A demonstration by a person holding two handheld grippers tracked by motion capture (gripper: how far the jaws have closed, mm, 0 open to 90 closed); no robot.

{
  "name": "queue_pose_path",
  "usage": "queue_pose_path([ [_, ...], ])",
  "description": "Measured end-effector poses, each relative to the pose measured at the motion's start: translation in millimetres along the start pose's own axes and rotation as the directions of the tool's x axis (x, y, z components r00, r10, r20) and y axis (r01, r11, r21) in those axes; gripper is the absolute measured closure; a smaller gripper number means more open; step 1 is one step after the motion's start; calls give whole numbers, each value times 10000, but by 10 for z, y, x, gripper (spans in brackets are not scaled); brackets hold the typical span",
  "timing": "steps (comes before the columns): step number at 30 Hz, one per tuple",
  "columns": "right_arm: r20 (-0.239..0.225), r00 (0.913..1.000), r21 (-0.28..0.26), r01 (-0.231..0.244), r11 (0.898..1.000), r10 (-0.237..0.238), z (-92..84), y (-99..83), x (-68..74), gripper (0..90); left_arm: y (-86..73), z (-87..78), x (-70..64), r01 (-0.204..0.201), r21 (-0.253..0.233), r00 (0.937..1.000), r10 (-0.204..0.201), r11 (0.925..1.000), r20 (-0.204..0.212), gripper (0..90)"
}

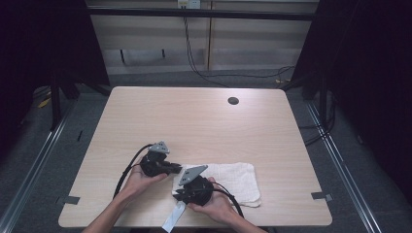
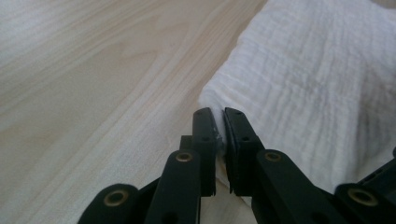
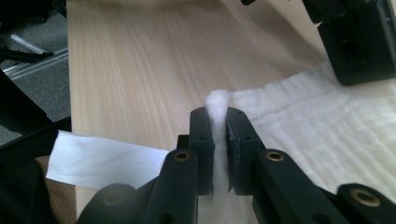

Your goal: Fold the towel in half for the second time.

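Observation:
A white folded cloth [image 1: 235, 180] lies on the near part of the wooden table [image 1: 194, 121]. My left gripper [image 1: 179, 170] is at the cloth's left edge; in the left gripper view its jaws [image 2: 219, 123] are shut on a fold of the cloth's [image 2: 317, 84] corner. My right gripper [image 1: 177, 192] sits at the near left corner. In the right gripper view it [image 3: 218, 119] pinches a raised tuft of the cloth [image 3: 327, 126] between its pads. The left gripper's body [image 3: 355, 42] looms at the upper right of that view.
A round dark cable hole [image 1: 233, 101] is in the far part of the table. A white paper strip [image 1: 174, 218] hangs at the front edge, also seen beside the right jaws [image 3: 102, 161]. Small tape marks [image 1: 321, 196] sit at the near corners.

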State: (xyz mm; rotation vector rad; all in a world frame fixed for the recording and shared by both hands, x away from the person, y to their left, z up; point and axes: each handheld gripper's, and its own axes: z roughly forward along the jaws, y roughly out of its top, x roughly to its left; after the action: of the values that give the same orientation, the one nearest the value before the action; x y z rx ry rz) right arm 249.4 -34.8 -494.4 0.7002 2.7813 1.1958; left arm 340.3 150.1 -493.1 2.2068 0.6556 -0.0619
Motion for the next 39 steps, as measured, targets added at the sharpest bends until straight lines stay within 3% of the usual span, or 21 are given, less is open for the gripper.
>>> queue_pose_path([
  [10, -276, 9995, -597, -140, 9981, 124, -124, 61, 2, 824, 9, -102, 22, 296, -492, 9994, -287, 9983, 190, 837],
  [27, -373, 9993, -1049, -88, 9944, 49, -258, 142, 21, 825, 46, -247, -7, 194, -846, 9998, -184, 9962, 125, 836],
  [39, -393, 9992, -1667, 49, 9860, -116, -400, 266, 69, 825, 163, -447, -52, 220, -1561, 9996, -194, 9875, 181, 841],
])
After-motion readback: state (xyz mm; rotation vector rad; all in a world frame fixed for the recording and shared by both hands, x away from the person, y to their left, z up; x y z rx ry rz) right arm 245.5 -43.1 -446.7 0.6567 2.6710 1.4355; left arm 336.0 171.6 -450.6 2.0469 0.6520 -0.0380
